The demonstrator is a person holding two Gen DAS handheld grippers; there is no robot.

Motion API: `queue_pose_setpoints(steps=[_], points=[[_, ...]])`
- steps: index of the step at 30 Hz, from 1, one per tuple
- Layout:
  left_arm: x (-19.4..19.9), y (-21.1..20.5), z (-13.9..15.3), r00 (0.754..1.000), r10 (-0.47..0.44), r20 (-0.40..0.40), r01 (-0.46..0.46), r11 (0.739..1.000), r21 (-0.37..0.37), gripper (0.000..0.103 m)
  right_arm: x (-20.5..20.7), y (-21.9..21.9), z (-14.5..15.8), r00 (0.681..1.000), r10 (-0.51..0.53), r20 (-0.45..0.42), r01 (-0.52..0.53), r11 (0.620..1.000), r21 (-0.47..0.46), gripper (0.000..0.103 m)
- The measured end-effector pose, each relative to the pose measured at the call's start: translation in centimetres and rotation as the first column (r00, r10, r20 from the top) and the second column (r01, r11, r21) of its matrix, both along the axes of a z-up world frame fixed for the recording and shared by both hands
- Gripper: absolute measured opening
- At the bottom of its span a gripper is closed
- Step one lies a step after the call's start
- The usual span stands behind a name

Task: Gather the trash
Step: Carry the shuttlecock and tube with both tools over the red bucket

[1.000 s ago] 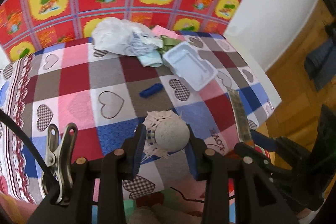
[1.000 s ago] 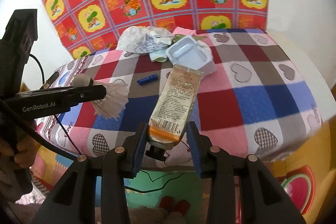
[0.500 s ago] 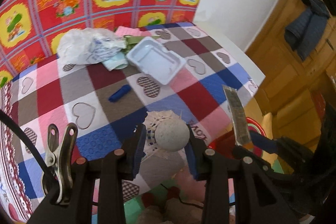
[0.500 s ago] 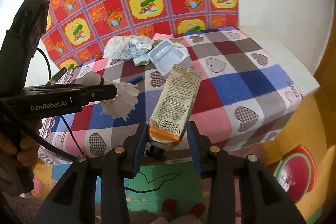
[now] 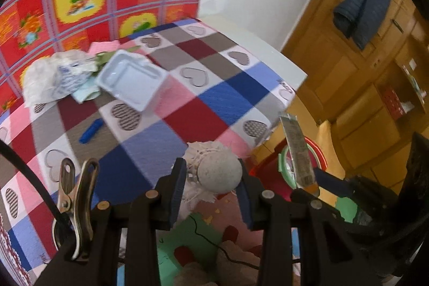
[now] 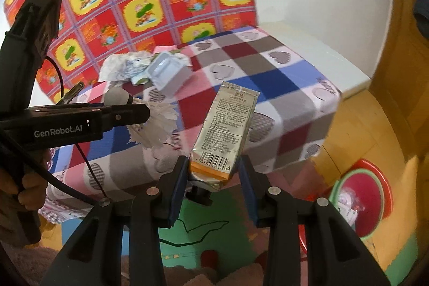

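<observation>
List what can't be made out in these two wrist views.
- Shuttlecock, left wrist view: feather skirt mostly hidden behind its cork head and the left gripper.
- Tube, right wrist view: print too small to read.
- Red bin, right wrist view: contents blurred; in the left wrist view the tube and right gripper cover it.
- Trash pile, left wrist view: items overlap under the white tray.
</observation>
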State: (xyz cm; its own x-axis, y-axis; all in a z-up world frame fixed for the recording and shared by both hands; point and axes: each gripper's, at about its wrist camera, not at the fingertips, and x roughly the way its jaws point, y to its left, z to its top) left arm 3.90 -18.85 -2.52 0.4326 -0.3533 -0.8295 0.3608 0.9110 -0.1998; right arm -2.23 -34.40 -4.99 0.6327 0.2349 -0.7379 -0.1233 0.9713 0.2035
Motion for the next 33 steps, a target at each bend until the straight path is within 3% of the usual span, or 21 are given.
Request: queue_pose_setpoints(steps=[16,33], points=[[0.6,-13.2,-1.3,0.98,-0.196,-0.021,0.196,0.98,0.021,0.037,-2.0,-11.4,-1.6,0.98,-0.195,-0.044,0.195,0.981,0.013,0.039],[0.0,-27.8,-6.1,0.912,-0.401,-0.088,0.405,0.914,0.021,0.037,-4.2,-22.7,-6.3,0.914,-0.379,-0.146,0.385,0.923,0.012,0.039]])
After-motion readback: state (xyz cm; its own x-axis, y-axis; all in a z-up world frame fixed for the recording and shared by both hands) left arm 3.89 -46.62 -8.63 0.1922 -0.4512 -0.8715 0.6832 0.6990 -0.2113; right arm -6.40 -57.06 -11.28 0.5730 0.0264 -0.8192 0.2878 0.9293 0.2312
